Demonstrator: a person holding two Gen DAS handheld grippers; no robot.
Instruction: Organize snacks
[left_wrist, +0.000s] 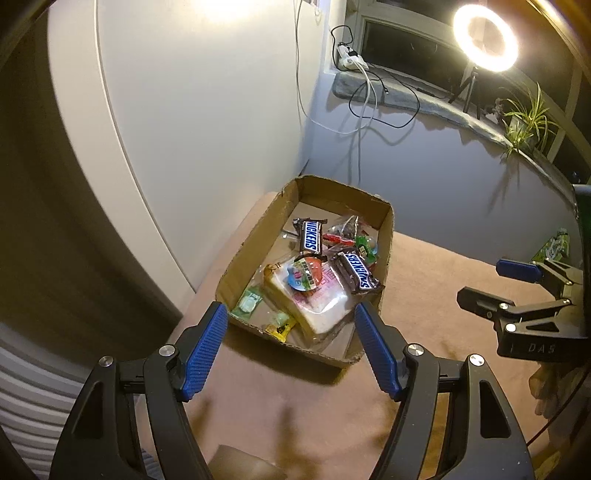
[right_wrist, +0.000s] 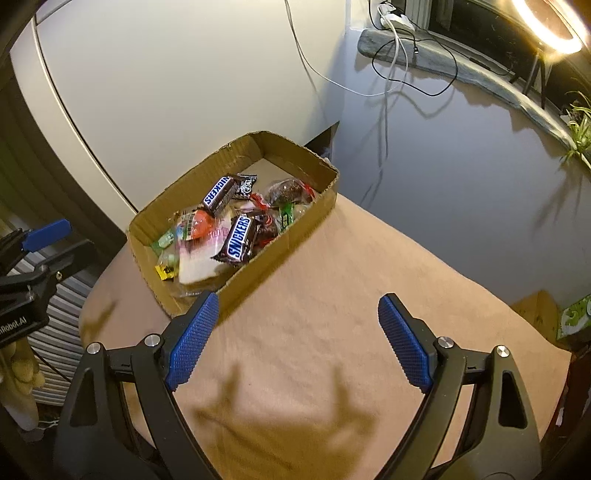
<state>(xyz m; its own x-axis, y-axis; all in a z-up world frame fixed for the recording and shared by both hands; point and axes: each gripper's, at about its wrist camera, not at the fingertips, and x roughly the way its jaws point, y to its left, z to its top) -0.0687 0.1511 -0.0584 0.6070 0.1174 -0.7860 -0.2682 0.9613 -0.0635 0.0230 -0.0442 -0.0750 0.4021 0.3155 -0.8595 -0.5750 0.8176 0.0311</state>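
The left claw (left_wrist: 291, 314) is spread wide and holds nothing; its 2 blue pads (left_wrist: 207, 350) frame the near edge of the cardboard tray (left_wrist: 258, 240), which lies straight ahead and just below it. The right claw (right_wrist: 295, 306) is likewise wide apart and empty, hovering over bare tan cloth on the counter (right_wrist: 351, 295), with the tray ahead and off to its left, its near corner just beside the left pad. The left claw looks the nearer of the 2 to the snacks.

Inside the tray the snacks sit heaped: 2 Snickers bars (left_wrist: 356, 271), a wrapped sandwich (left_wrist: 314, 302) with a round colourful pack (left_wrist: 304, 275) on top, small green sweets (left_wrist: 247, 302) at the near left, and red and green wrappers farther back. The near Snickers bar has its long axis running away from the left claw and tilted slightly left, so the pads as they stand would close across its short width. No snack is visible outside the tray, apart from a green packet (left_wrist: 554, 247) at the far right edge, well apart.
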